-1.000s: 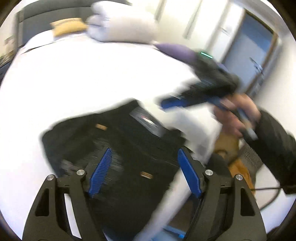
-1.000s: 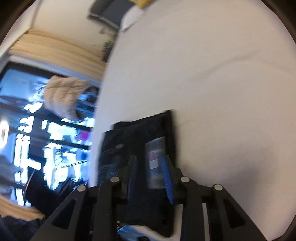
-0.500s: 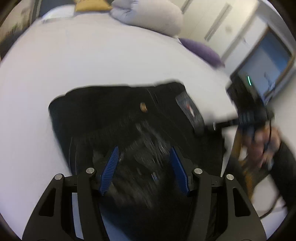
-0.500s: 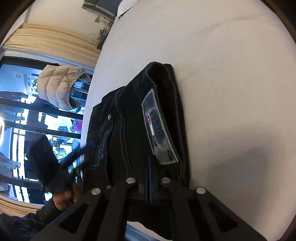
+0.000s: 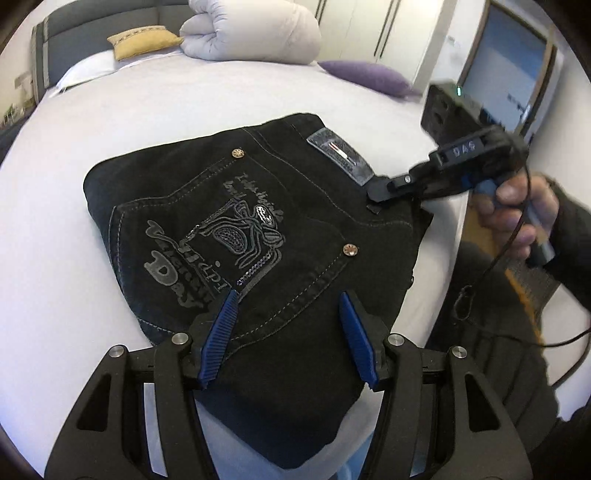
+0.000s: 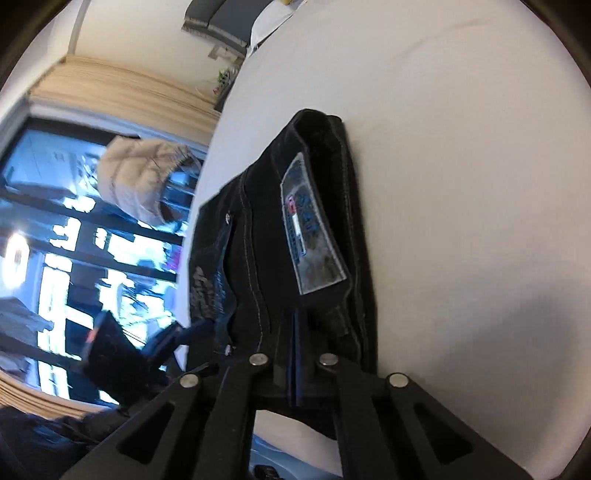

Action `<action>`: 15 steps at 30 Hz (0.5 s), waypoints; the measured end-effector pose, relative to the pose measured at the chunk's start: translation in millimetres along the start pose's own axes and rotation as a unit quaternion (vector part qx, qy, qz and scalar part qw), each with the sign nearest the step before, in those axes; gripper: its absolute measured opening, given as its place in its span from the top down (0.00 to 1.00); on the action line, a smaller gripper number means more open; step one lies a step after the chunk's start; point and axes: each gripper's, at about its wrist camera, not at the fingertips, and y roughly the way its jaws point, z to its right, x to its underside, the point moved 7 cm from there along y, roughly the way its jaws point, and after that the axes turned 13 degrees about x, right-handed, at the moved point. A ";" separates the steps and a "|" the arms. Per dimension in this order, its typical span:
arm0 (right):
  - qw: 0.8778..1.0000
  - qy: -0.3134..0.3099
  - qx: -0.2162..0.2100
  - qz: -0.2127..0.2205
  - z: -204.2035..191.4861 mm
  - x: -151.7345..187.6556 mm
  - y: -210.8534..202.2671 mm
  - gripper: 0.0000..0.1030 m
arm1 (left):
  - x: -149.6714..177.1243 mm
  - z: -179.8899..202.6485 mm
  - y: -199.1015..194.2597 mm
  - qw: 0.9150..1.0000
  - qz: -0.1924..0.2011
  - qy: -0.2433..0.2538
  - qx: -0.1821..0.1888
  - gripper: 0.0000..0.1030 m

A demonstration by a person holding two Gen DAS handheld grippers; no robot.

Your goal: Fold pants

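Left wrist view first: my left gripper [image 5: 288, 332] hangs over the near end of the pants [image 5: 258, 236], blue fingers [image 5: 221, 332] spread wide apart with nothing between them, cloth passing under the gap. Whether the tips touch the denim, I cannot tell.

Out from there, the pants lie as one compact black bundle on the white bed [image 5: 147, 103], back pocket with its embroidered design facing up, near the bed's edge. The bundle's long axis runs straight away from my left tongs, from the near end under my fingers up to the waistband patch [image 5: 340, 155] at the far right.

Over at that waistband edge sits my right gripper [image 5: 384, 188], tip right beside the patch. From the right wrist view, the right gripper [image 6: 293, 354] has its jaws pressed together on the waistband edge of the pants [image 6: 258, 258], the patch [image 6: 314, 236] just ahead of the tips.

So the right is clamped on, the left is free and nearer the open end: I judge the next move turns on the left closing on the near end to match.

Count: one pair of pants, one patch, two rivets [image 5: 238, 153] on the pocket, two grippers. Beyond: one rolled duvet [image 5: 251, 33], one yellow cushion [image 5: 144, 38], one purple pillow [image 5: 365, 75].
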 end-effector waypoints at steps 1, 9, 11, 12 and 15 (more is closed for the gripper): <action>1.000 0.007 -0.007 0.000 -1.6 -0.8 -2.5 0.99 | -4.6 0.6 -7.7 1.000 0.001 -0.008 0.006 0.46; 0.996 0.021 -0.065 0.062 -15.6 -36.7 -47.8 0.35 | -30.5 -41.9 -82.7 0.983 0.107 -0.130 0.077 0.17; 0.994 0.024 -0.095 0.050 -20.3 -45.7 -41.7 0.40 | -31.6 -65.7 -77.1 0.964 0.114 -0.202 0.133 0.19; 0.994 0.018 -0.096 0.044 -24.2 -48.4 -36.1 0.41 | -34.1 -72.1 -73.7 0.953 0.120 -0.223 0.164 0.19; 0.995 0.007 -0.096 0.017 -29.0 -52.4 -15.6 0.41 | -37.4 -80.1 -66.1 0.944 0.119 -0.239 0.196 0.40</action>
